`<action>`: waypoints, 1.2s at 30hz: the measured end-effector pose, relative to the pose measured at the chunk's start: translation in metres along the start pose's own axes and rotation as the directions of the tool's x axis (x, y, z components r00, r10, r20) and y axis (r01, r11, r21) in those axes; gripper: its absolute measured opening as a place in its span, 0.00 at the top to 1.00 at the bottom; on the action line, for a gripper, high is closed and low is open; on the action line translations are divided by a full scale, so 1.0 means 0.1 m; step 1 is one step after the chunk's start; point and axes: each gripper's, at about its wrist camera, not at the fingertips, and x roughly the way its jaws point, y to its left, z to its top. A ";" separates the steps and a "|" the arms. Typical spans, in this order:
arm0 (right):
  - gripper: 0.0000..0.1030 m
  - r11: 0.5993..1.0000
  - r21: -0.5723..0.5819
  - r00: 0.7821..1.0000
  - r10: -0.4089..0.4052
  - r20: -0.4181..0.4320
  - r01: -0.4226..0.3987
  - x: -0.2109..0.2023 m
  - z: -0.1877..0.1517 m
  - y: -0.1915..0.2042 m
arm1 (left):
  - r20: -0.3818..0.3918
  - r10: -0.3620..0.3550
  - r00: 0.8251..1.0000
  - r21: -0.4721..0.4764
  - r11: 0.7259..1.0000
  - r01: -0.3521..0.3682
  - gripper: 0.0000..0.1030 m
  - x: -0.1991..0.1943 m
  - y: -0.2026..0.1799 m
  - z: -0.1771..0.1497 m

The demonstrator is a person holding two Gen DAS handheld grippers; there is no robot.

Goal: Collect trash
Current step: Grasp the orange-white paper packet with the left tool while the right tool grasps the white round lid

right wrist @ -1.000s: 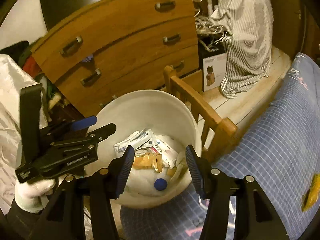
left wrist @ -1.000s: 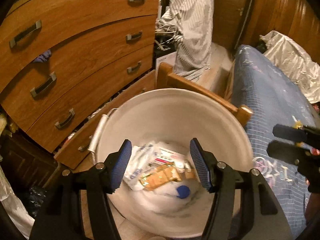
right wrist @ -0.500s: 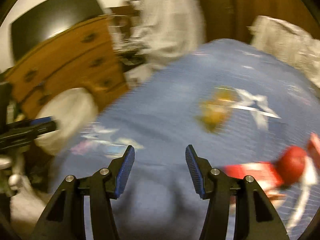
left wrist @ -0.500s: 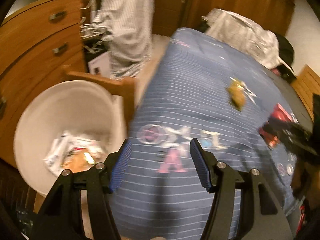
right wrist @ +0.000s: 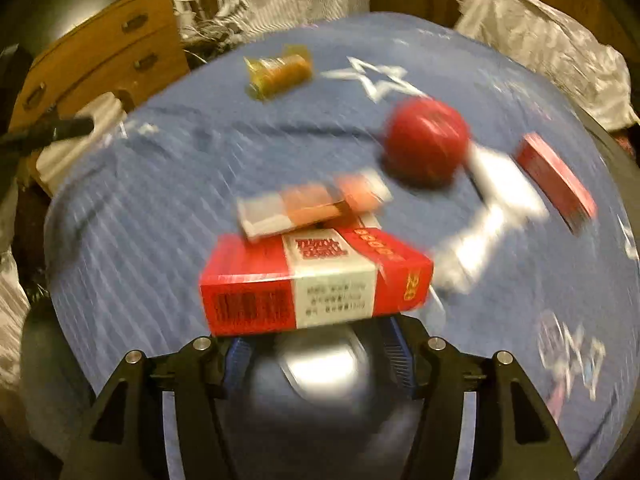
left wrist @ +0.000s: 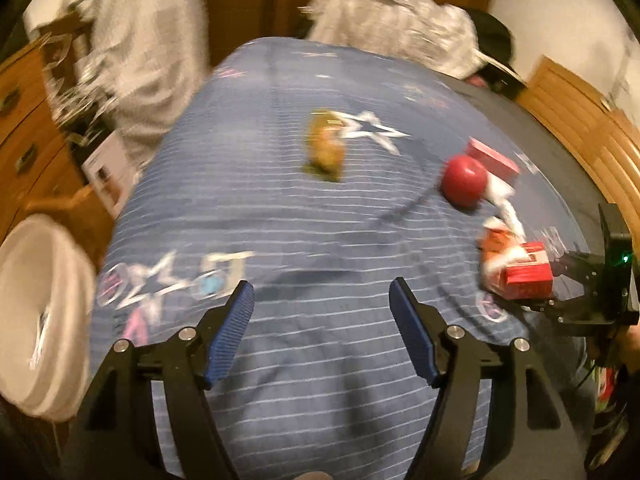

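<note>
Trash lies on a blue bedspread [left wrist: 280,208]: a yellow wrapper [left wrist: 326,146] [right wrist: 278,72], a red ball [left wrist: 464,182] [right wrist: 426,140], a red box [left wrist: 494,158] [right wrist: 554,176], an orange-white packet [right wrist: 308,208] and a red cigarette pack [right wrist: 316,280] [left wrist: 526,270]. My right gripper [right wrist: 316,354] is wide open right at the near edge of the pack, apart from it; it also shows at the right of the left wrist view [left wrist: 560,276]. My left gripper [left wrist: 320,336] is open and empty above the bedspread. The white bin [left wrist: 40,312] stands at the bed's left.
A wooden dresser [right wrist: 104,52] stands at the left, with striped clothes [left wrist: 132,40] hanging beside it. A crumpled silvery sheet [right wrist: 548,36] lies at the far end of the bed. A wooden headboard [left wrist: 580,120] runs along the right.
Both grippers swung from above the bin to the right over the bed. My right gripper has come down close to the red cigarette pack. Both stay open.
</note>
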 end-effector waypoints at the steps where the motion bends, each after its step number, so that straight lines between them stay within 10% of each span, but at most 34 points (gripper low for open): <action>1: 0.42 1.000 0.018 1.000 0.000 0.008 0.000 -0.06 -0.08 -0.06 | -0.002 -0.010 1.000 0.023 1.000 0.010 0.32 0.04 -0.09 0.01; 10: 0.41 0.986 0.151 0.992 0.051 0.116 -0.068 -0.42 -0.71 -0.46 | -0.075 -0.115 0.991 0.170 0.977 0.126 0.29 0.46 -1.03 0.02; 19: 0.38 0.941 0.248 0.961 0.178 0.210 -0.229 -0.45 -0.79 -0.29 | -0.133 -0.230 0.964 0.113 0.963 0.245 0.26 0.87 -1.50 0.16; 23: 0.38 0.934 0.258 0.954 0.187 0.232 -0.246 -0.45 -0.78 -0.19 | -0.174 -0.187 0.967 0.124 0.970 0.210 0.75 1.14 -1.57 0.13; 29: 0.38 0.951 0.232 0.962 0.152 0.228 -0.206 -0.41 -0.73 -0.10 | -0.142 -0.149 0.979 0.055 0.986 0.158 0.86 1.05 -1.15 0.02; 36: 0.38 0.952 0.227 0.959 0.148 0.241 -0.204 -0.34 -0.57 -0.10 | -0.108 -0.043 0.993 -0.130 0.991 0.028 0.71 0.82 -0.04 -0.02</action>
